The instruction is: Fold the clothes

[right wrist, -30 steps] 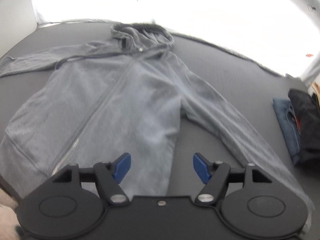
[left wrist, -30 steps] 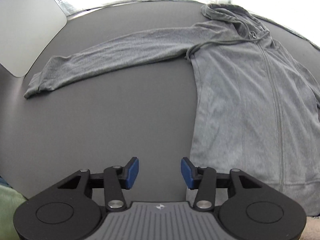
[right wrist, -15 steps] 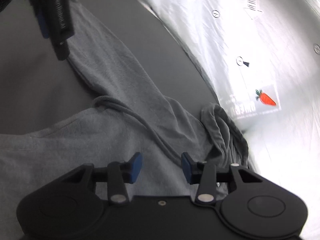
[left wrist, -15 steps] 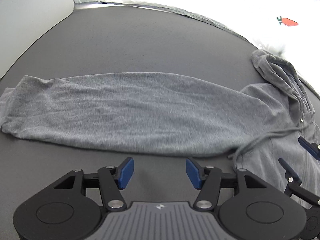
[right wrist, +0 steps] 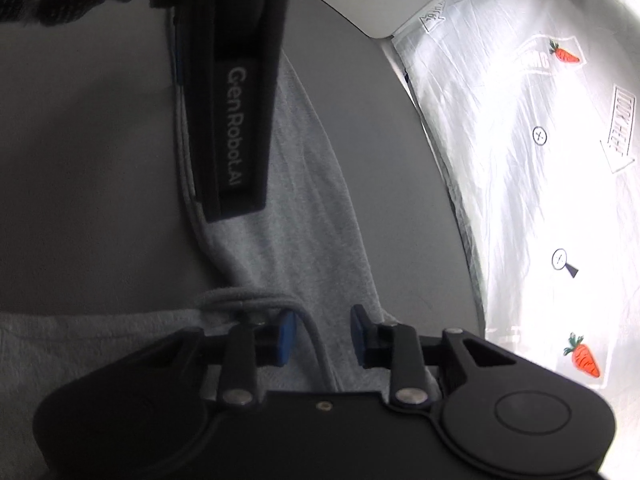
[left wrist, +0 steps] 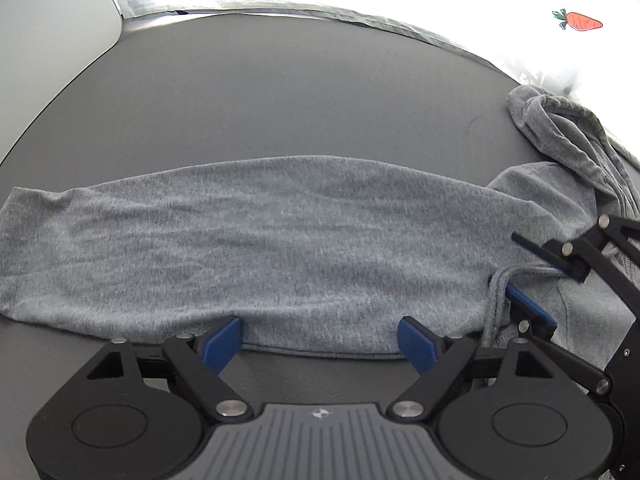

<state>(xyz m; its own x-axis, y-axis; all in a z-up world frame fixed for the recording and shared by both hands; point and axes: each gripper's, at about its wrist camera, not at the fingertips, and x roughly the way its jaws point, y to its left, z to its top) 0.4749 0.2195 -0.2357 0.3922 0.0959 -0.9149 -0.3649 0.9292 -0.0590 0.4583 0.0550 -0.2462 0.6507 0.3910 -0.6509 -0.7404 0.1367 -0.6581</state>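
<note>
Left claw (left wrist: 320, 338), jaws opening wide and holding nothing, straddles the near hem of the hoodie (left wrist: 580, 280) sleeve (left wrist: 260, 240), which lies flat on the desk (left wrist: 280, 100) with its long axis from 9 to 3 o'clock, cuff toward 9. Right claw (right wrist: 320, 338), at 3 o'clock by the shoulder, is closing with the drawcord (right wrist: 316, 344) between its pads. Risk, as a judgement: it may pinch cord alone, so the shoulder slips and the fold skews.

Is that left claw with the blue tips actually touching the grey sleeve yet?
Cannot tell. In the left wrist view the left gripper, jaws opening, straddles the sleeve hem; its fingertips overlap the cloth's edge, but neither contact nor gap shows plainly.
</note>
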